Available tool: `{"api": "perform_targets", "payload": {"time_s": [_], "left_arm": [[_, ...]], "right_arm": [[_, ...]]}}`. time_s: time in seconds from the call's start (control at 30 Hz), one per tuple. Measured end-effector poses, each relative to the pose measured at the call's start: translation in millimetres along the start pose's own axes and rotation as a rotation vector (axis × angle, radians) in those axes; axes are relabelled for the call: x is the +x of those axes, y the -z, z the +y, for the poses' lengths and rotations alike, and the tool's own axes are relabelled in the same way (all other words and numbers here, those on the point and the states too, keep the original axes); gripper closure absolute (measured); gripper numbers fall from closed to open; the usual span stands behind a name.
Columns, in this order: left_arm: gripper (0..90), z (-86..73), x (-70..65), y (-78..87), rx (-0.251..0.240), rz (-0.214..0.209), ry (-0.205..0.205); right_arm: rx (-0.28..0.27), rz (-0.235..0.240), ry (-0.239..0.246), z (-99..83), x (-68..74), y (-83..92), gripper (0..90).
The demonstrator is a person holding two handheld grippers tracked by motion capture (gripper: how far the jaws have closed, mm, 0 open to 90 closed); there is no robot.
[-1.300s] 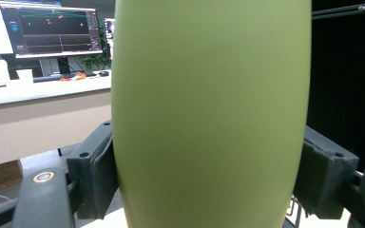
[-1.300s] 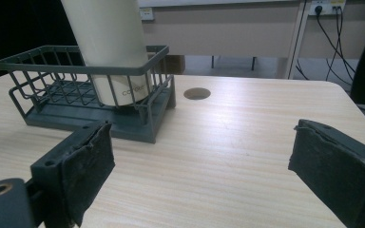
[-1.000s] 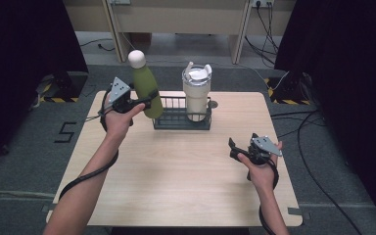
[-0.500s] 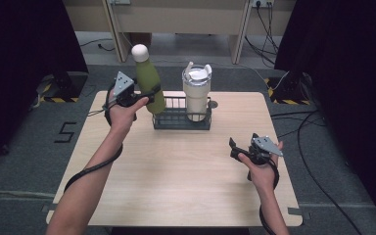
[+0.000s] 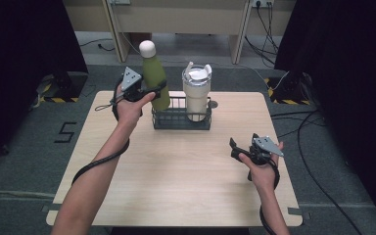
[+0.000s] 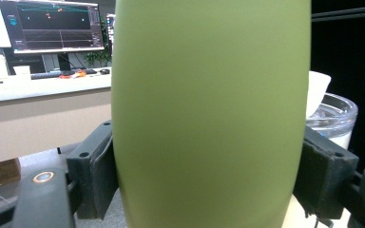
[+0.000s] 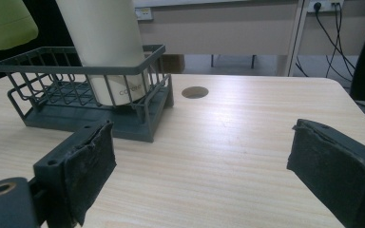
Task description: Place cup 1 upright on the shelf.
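Note:
A green bottle (image 5: 155, 78) with a white cap is held nearly upright in the air, its base just above the left end of a dark wire basket (image 5: 174, 120). My left gripper (image 5: 152, 91) is shut on the bottle's body; the green bottle (image 6: 209, 114) sits between both pads in the left gripper view. A cream tumbler (image 5: 197, 94) with a clear lid stands in the basket's right half. My right gripper (image 5: 233, 147) rests open low over the table's right side, nothing between its pads. From the right gripper view I see the basket (image 7: 81, 102), the tumbler (image 7: 107, 52) and the bottle's base (image 7: 4, 23).
The wooden table (image 5: 176, 176) has a round cable hole (image 5: 212, 104) just right of the basket. A desk with monitors (image 6: 52, 23) stands behind the table. Cables trail across the floor (image 5: 303, 122) to the right.
The left gripper has carried the green bottle rightward and more upright, bringing its base closer over the basket's left end. The right gripper has stayed in place.

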State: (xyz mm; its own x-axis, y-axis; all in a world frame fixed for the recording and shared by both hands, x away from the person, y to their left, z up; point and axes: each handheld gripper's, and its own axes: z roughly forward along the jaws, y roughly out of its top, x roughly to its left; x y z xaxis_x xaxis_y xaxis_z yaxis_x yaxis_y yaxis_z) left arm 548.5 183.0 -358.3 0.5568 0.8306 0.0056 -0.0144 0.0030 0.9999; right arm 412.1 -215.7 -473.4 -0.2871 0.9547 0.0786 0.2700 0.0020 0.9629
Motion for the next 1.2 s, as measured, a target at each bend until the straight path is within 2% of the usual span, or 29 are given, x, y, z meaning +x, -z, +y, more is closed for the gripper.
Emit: {"api": "perform_targets", "payload": {"time_s": [0.37, 0.57, 1.2], "left_arm": [[20.9, -5.4, -0.2, -13.8, 0.023, 0.012, 0.003], [20.9, -10.8, 0.9, -20.8, 0.031, 0.026, 0.021], [20.9, -36.3, 5.7, -37.4, 0.108, 0.064, 0.042]], "right_arm": [[0.002, -0.001, -0.003, -0.8, -1.7, -0.3, 8.9], [0.003, -0.003, -0.006, -1.0, -1.7, -0.1, 9.2], [0.008, 0.001, -0.011, -2.3, -1.5, -1.0, 10.0]]}}
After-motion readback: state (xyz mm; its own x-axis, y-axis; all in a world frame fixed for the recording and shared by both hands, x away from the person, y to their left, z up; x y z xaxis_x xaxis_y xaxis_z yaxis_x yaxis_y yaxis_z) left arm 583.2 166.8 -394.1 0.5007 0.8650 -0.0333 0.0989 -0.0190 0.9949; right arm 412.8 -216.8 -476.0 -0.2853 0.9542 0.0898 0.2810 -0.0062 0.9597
